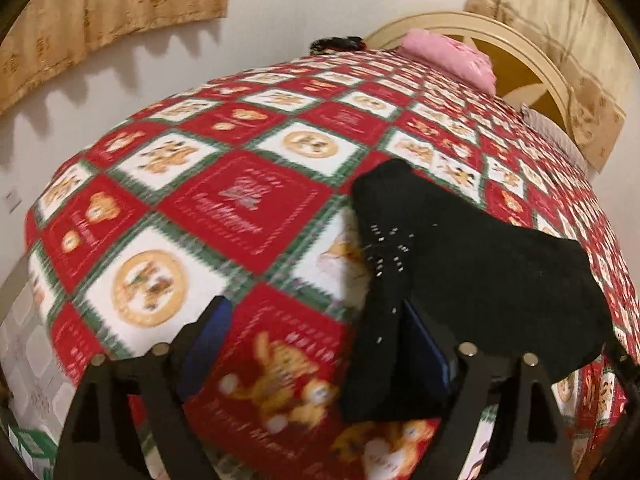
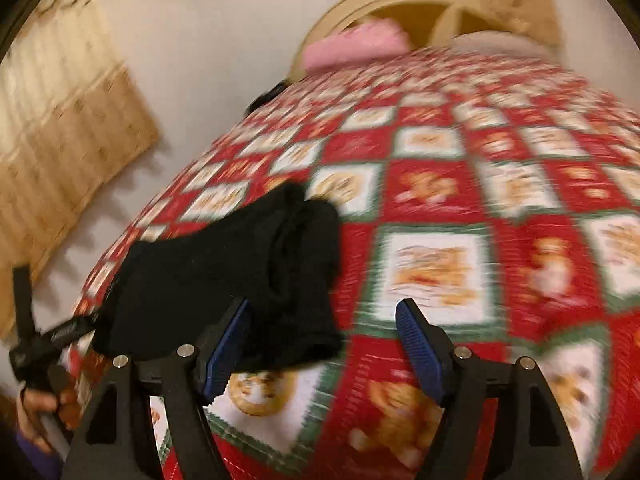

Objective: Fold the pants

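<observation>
A home bedroom: quilted bed [image 1: 224,200], arched headboard [image 1: 520,64], pink pillow [image 1: 452,56], curtains [image 1: 100,12].

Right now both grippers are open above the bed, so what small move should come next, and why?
Probably lower the right gripper onto the near edge of the black pants and close on it. Both grippers, left too, are open and hold nothing, and the pants lie bunched on the quilt, not yet a neat fold.

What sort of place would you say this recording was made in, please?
Most likely a bedroom: a bed under a red patchwork bedspread, a cream headboard with a pink pillow, and curtains.
</observation>
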`<state>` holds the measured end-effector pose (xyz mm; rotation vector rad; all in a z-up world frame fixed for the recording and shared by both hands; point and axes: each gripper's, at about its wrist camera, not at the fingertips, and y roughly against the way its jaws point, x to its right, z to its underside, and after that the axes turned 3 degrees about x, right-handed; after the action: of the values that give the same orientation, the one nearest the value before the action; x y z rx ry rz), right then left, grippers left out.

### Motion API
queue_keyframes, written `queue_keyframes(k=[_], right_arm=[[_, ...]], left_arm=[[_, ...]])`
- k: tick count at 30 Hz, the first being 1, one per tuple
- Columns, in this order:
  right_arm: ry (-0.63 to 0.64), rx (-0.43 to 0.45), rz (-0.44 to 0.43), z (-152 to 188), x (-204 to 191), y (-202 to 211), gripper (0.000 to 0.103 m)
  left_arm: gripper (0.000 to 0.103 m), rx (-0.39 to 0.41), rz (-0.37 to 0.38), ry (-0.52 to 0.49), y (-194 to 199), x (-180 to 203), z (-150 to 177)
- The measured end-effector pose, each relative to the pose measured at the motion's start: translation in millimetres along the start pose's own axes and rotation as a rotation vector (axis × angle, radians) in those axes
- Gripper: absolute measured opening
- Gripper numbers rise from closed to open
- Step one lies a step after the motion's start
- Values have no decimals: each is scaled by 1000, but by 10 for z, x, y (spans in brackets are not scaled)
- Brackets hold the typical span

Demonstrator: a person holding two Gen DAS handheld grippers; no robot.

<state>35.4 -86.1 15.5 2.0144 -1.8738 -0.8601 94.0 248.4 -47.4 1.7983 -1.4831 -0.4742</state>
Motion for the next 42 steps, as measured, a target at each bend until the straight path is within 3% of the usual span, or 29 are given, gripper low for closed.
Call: queue_keyframes(k=[2,3,4,5,10,14,19,24,28,36,42], right_arm=[[72,79,16,-30,-163,188,69],[105,90,11,-53,-256,231,60],[134,89,-13,-83,-350,246,39],[163,79,-44,-113,-449,233,35],[292,-2,-78,-70,-792,-64,35],[230,-163,-45,118,-647,-443,35],[217,-144,-57,149,-570,-457,35],[178,-121,-47,161,-622,-188,36],[60,-104,-80,325,-582,92,59],[-16,-209,-55,683,-569,192,61],[-15,-202,-39,797,-644,343,66]], left_arm=[[88,12,-18,-2,65,-3,31],[88,21,-33,-7,103,7,33],[88,38,-54,-12,147,20,20],[88,53,-67,-15,187,23,10],[88,114,-82,-34,401,97,-18],[88,155,-73,-120,486,317,-52],[88,142,-21,-145,478,520,-45],[88,134,-49,-210,453,667,51],[88,85,-88,-260,343,752,185],[88,55,-104,-274,407,743,448],[88,45,-100,-282,592,663,709]])
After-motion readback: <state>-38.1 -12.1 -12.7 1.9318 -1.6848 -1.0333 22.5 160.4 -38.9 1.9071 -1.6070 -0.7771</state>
